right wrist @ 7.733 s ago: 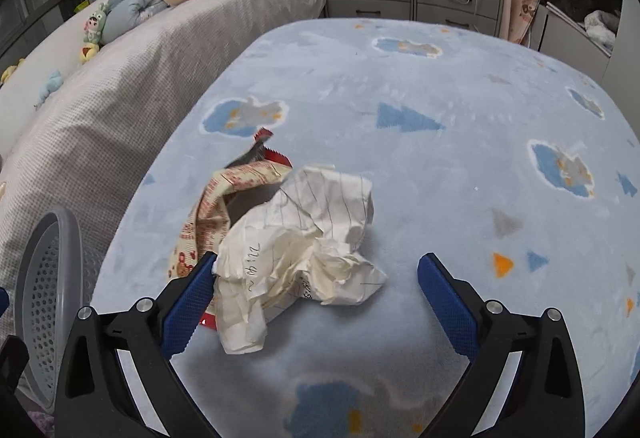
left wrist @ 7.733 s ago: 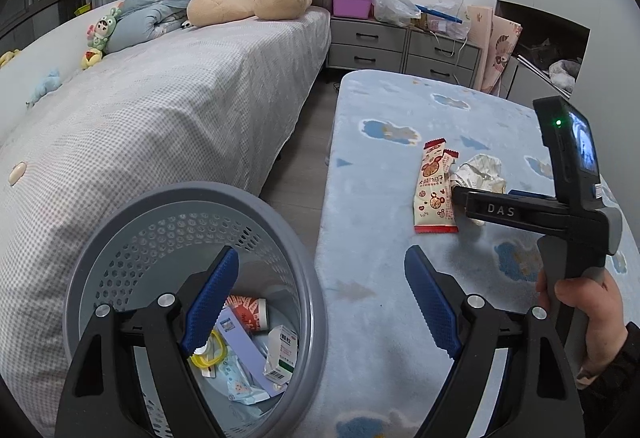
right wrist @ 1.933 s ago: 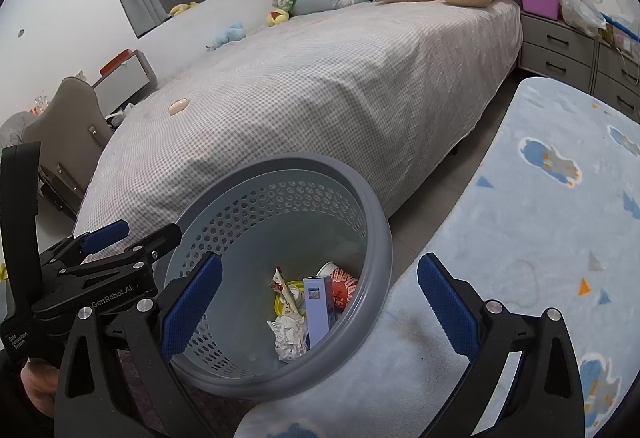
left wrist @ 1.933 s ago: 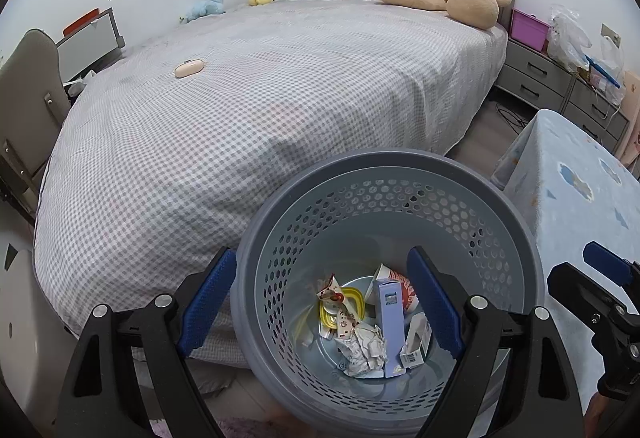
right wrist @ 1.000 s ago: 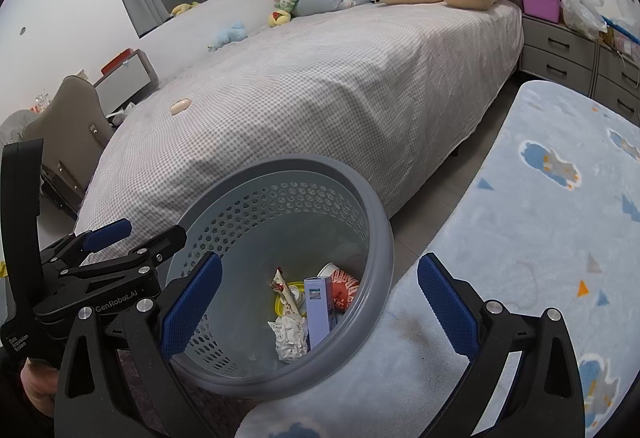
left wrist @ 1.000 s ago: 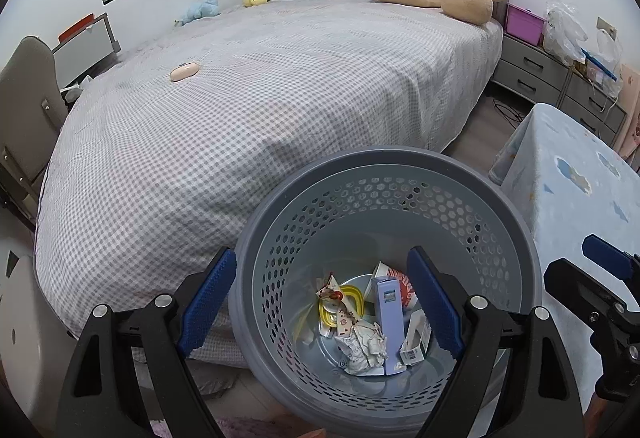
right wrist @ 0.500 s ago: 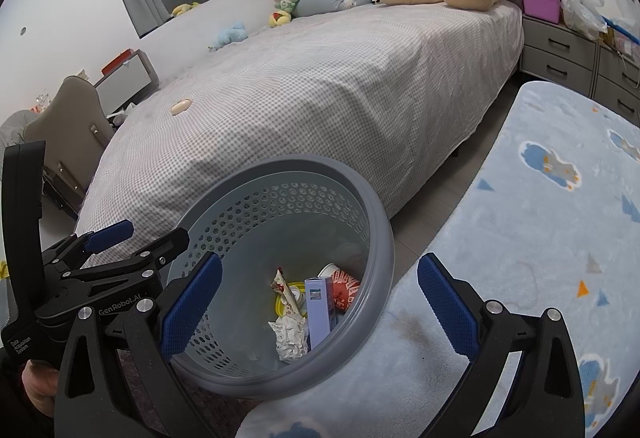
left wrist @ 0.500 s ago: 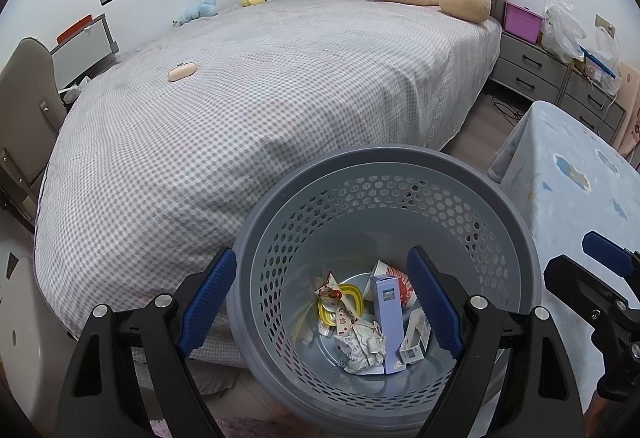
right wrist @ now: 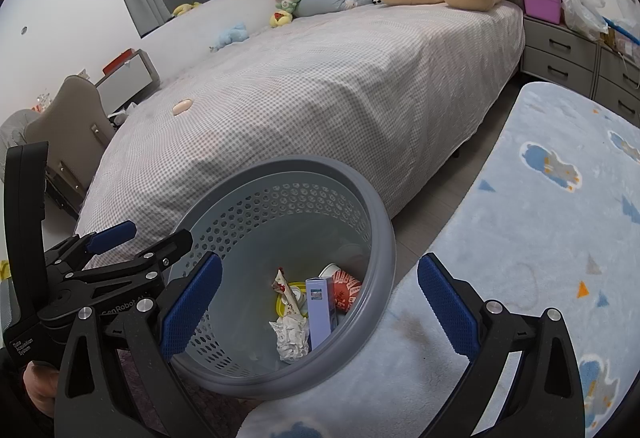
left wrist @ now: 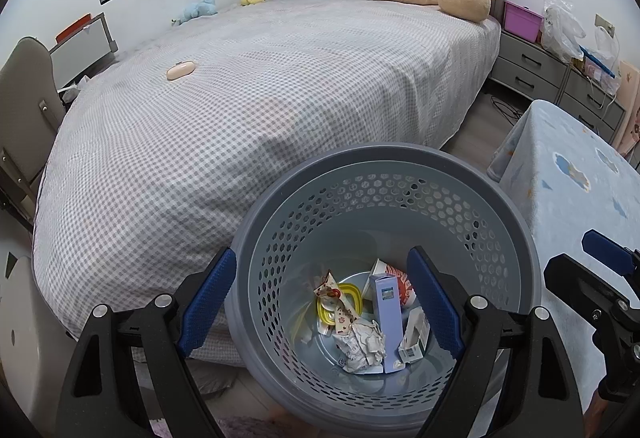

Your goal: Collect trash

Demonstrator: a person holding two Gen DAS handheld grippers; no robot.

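Though both hand-held grippers gape wide and empty, the left hangs over the bin and the right beside it. All the trash lies at the bin's bottom: crumpled paper, a wrapper, a blue box. Paper and wrapper look light and soft, best pinched at a fold; the box looks stiff and wants its narrow sides. Only the right view shows the worktop, bare of trash, touching the bin's rim.
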